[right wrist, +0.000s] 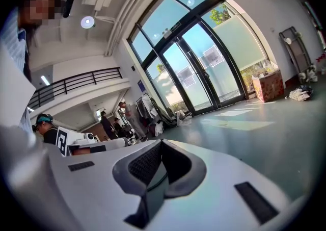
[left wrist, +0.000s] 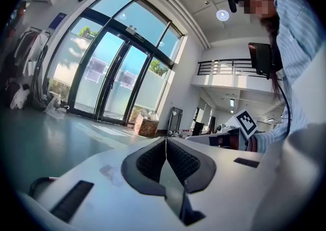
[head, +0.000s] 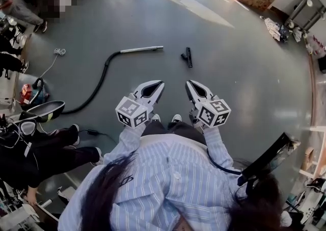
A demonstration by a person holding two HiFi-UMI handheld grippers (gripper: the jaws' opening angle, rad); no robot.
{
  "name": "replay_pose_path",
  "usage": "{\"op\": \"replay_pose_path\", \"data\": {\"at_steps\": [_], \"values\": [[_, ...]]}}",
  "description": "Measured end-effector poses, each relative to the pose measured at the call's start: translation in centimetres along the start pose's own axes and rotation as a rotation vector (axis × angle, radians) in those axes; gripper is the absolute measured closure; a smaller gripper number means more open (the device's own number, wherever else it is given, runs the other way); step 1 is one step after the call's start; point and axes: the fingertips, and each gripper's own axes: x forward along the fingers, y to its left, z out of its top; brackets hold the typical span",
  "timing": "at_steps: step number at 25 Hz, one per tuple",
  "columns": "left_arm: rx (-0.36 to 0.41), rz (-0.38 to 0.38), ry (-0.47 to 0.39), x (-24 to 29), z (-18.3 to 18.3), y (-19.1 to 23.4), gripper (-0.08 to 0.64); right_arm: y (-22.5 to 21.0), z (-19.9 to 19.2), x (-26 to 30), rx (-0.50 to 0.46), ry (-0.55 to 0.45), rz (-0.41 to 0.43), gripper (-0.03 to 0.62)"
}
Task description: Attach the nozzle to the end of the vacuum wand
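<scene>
Nozzle and wand apart on the floor, both grippers empty

We hold the left gripper (head: 160, 84) and the right gripper (head: 189, 84) out in front of us, side by side, each with its jaws pressed together on nothing. The nozzle (head: 188, 57) lies on the grey floor (head: 239, 72), near the free end of the wand (head: 141, 49) but not touching it. The black hose (head: 99, 79) curves away from the wand's other end. We judge the main risk to be the wand itself. A smooth round tube on a slick floor may roll or slide off if we push the nozzle on without pinning it, and it may slip in a loose grip. A nozzle picked up crooked would likely jam at the mouth rather than seat.
</scene>
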Motion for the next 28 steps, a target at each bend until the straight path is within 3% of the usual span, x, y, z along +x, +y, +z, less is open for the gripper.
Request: {"op": "replay_pose_path", "data": {"at_steps": [6, 12, 17, 24, 28], "values": [[-0.003, 0.028, 0.001, 2.5, 0.3, 0.6, 0.554, -2.7, 0.7, -0.3, 0.002, 0.026, 0.015, 0.588], [-0.014, 0.073, 0.002, 4.4, 0.1, 0.8, 0.554, -4.9, 1.3, -0.8, 0.077, 0.028, 0.102, 0.588], [-0.036, 0.112, 0.053, 4.4, -1.5, 2.6, 0.554, -6.8, 0.2, 0.8, 0.084, 0.066, 0.078, 0.588], [-0.06, 0.145, 0.055, 6.6, -0.4, 10.2, 0.554, -9.3, 0.6, 6.5, 0.098, 0.106, 0.05, 0.588], [-0.057, 0.11, 0.072, 10.4, 1.2, 16.2, 0.554, -11.9, 2.2, 12.1, 0.066, 0.145, 0.032, 0.588]]}}
